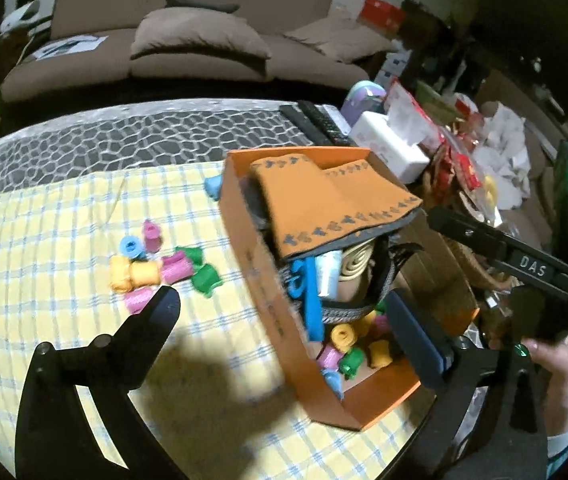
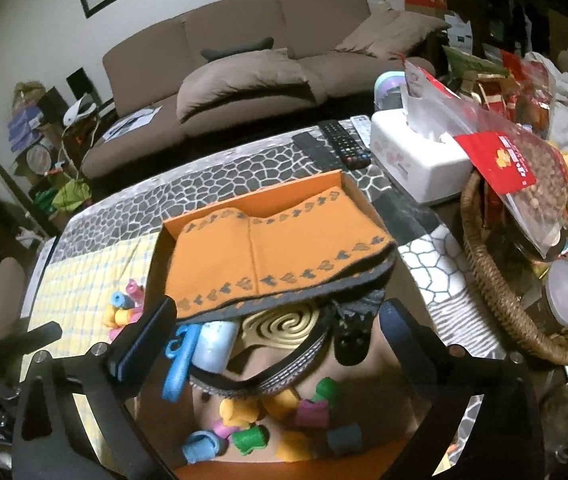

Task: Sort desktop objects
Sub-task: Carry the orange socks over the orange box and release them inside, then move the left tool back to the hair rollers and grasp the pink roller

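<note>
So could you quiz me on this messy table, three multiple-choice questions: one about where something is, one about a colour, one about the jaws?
1. Where is the cream spiral coil?
A on the sofa
B inside the orange box
C in the wicker basket

2. What colour is the tissue box?
A white
B black
C green

3. How do the jaws of the right gripper stand?
A clamped on a remote
B gripping cloth
C wide open, empty

Answers: B, it lies under the orange cloth; A, plainly white; C, nothing touches either pad.
</note>
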`<act>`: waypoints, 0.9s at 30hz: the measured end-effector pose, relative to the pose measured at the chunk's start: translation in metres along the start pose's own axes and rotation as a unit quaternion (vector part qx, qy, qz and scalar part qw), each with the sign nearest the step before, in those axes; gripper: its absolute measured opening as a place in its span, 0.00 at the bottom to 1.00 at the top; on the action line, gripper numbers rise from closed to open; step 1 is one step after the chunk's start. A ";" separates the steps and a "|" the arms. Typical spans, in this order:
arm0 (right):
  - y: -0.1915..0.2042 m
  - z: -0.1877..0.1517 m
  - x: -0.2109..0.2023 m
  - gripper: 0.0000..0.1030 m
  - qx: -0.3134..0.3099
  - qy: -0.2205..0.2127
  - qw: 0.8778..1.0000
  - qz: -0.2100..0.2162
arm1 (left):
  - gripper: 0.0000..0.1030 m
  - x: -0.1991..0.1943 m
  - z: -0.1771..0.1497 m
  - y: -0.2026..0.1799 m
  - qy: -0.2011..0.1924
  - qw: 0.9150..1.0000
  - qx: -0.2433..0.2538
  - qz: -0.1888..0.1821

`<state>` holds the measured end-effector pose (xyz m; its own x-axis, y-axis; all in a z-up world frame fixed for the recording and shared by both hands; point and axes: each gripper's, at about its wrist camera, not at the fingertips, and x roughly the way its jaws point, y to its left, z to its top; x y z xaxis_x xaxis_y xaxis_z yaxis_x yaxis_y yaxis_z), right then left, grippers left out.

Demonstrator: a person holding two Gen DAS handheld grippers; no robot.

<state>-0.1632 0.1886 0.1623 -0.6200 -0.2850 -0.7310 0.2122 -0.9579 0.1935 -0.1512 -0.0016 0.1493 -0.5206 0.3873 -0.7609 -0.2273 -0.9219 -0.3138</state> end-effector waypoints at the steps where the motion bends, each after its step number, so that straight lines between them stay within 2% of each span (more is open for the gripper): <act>1: 0.004 -0.001 -0.001 1.00 -0.004 0.001 1.000 0.000 | 1.00 -0.002 -0.002 0.004 0.000 1.000 -0.004 0.001; 12: 0.067 -0.009 -0.001 1.00 -0.067 0.015 0.998 0.017 | 1.00 -0.014 -0.043 0.083 0.000 0.997 -0.058 0.058; 15: 0.087 -0.010 0.002 1.00 -0.074 0.018 0.997 0.033 | 1.00 -0.008 -0.056 0.106 0.008 0.994 -0.073 0.082; 19: 0.115 -0.010 0.007 1.00 -0.081 0.020 0.994 0.063 | 1.00 0.000 -0.067 0.128 0.011 0.991 -0.090 0.094; 24: 0.149 -0.011 0.019 1.00 -0.081 0.026 0.990 0.111 | 1.00 0.009 -0.066 0.144 0.005 0.991 -0.098 0.095; 27: 0.165 -0.013 0.031 1.00 -0.080 0.033 0.988 0.125 | 1.00 0.014 -0.062 0.152 0.002 0.990 -0.096 0.101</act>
<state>-0.1371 0.0220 0.1633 -0.4830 -0.5042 -0.7159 0.4723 -0.8385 0.2719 -0.1423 -0.1371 0.0560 -0.5355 0.1956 -0.8216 0.0420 -0.9655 -0.2572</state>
